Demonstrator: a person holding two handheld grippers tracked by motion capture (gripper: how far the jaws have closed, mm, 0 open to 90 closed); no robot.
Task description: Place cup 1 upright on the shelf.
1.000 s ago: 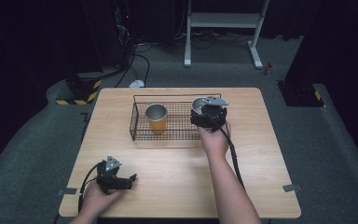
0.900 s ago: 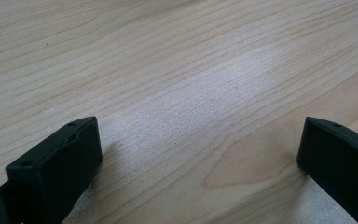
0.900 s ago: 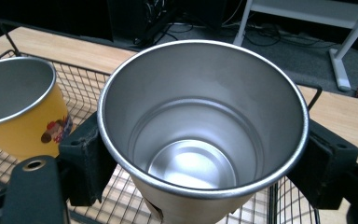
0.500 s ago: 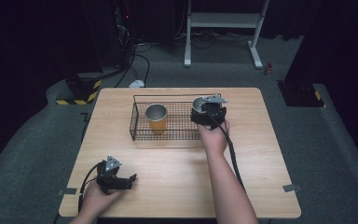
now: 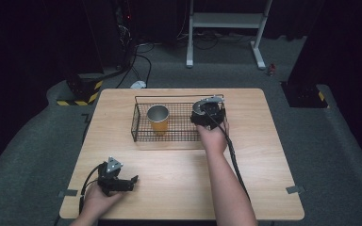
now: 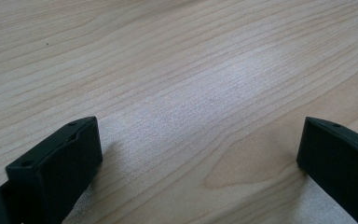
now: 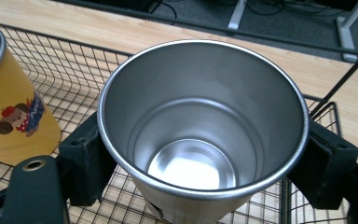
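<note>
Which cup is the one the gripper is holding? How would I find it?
Find the black wire basket at the far side of the wooden table. At its right end, the right gripper clamps a plain silver steel cup, empty inside. Its neighbour, the yellow cup, has a cartoon picture; this one has none.

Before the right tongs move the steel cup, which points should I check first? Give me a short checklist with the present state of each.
1. Right tongs closed on the steel cup, one jaw on each side: ok.
2. Steel cup upright and empty: ok.
3. Steel cup apart from the yellow cup: ok.
4. Yellow cup upright in the wire basket: ok.
5. Whether the steel cup's base rests on the basket floor: cannot tell.
6. Left tongs open, low over the bare table, far from the basket: ok.
</note>
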